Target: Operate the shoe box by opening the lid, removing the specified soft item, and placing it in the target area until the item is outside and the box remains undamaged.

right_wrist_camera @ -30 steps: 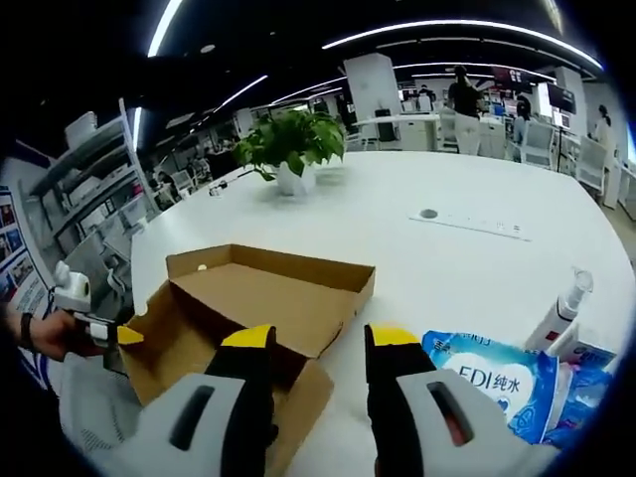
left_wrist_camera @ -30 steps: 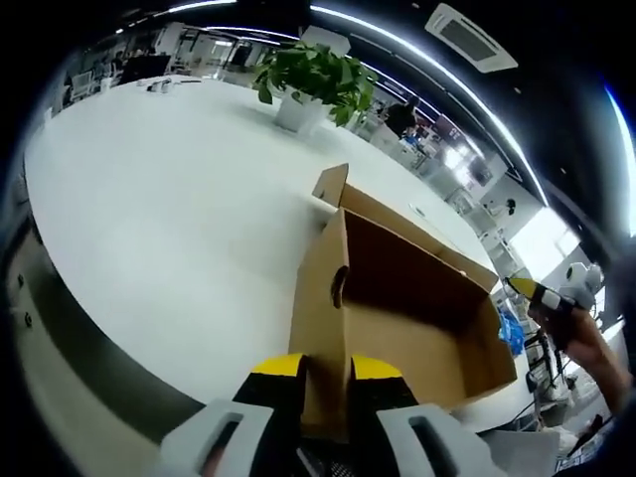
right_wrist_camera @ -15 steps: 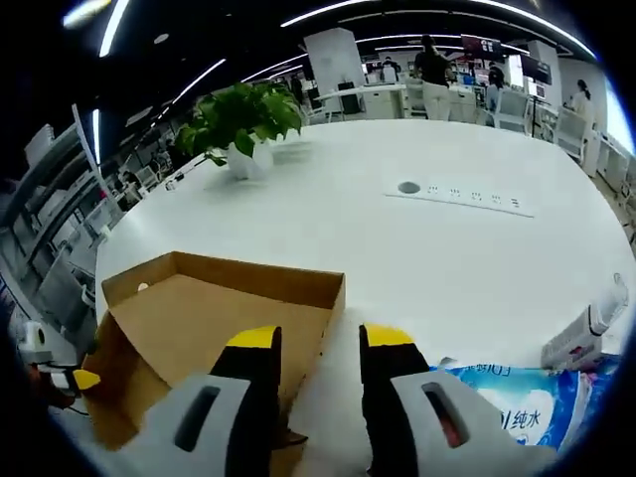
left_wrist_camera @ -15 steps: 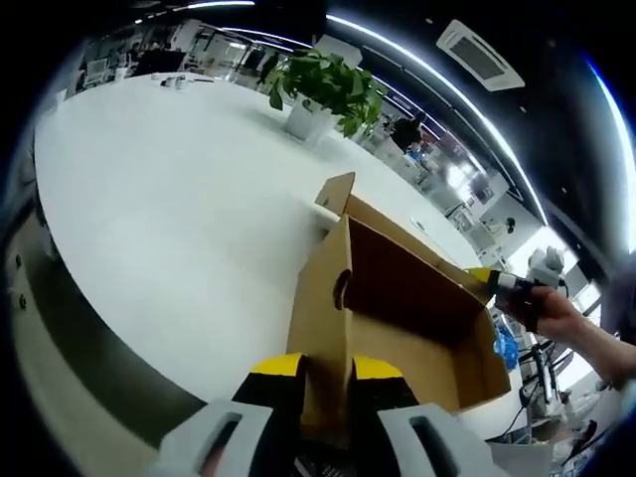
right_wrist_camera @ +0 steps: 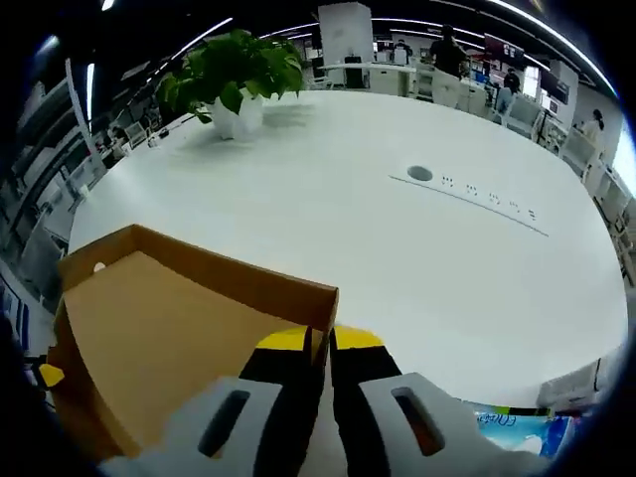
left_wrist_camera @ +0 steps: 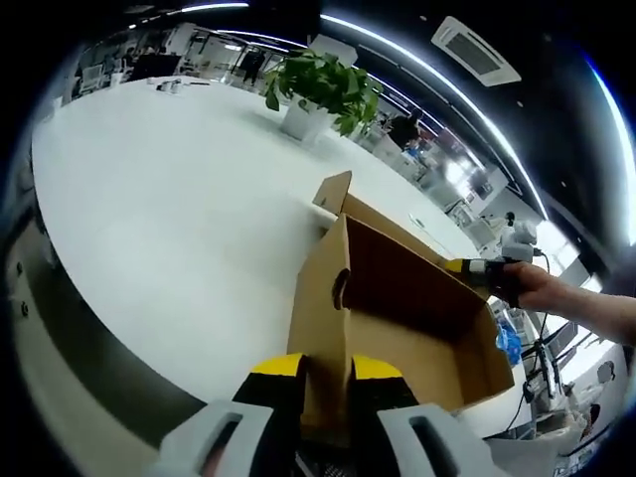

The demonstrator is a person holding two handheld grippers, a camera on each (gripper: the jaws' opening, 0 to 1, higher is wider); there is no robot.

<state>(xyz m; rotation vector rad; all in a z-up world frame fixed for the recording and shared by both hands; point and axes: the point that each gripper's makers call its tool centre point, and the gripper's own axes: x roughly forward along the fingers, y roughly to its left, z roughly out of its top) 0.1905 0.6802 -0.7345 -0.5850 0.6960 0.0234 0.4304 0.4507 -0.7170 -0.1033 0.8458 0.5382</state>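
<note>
**A:** What is the left claw (left_wrist_camera: 325,383) doing?

**B:** Its two yellow-tipped jaws are pinched on the near side wall of the brown cardboard shoe box (left_wrist_camera: 397,318). The wall stands up thin between them. It has a small oval hole in it.

**A:** And the right claw (right_wrist_camera: 319,350)?

**B:** Its yellow tips are squeezed onto the corner of the box's far wall, with almost no gap between them. So both claws are gripping the box.

**A:** What does the left gripper view show that the other does not?

**B:** It looks along the inside of the box. You can see the brown floor and the dark far wall. A small flap sticks up at the far corner. You also see the right claw from outside, sitting on the far rim, with a person's hand (left_wrist_camera: 537,288) holding it. Past the box there is a bit of blue stuff, too small to tell what it is.

**A:** And the right gripper view?

**B:** It shows the box from the other end, lying on the big round white table (right_wrist_camera: 397,238). Near the bottom edge peeks a blue and white soft pack (right_wrist_camera: 522,435), out on the table, beside the box. There is a strip of sockets in the tabletop (right_wrist_camera: 467,191).

**A:** Anything in both?

**B:** A leafy green plant in a white pot (left_wrist_camera: 316,91) far back on the table. Behind it is an office room with long ceiling lights.
</note>
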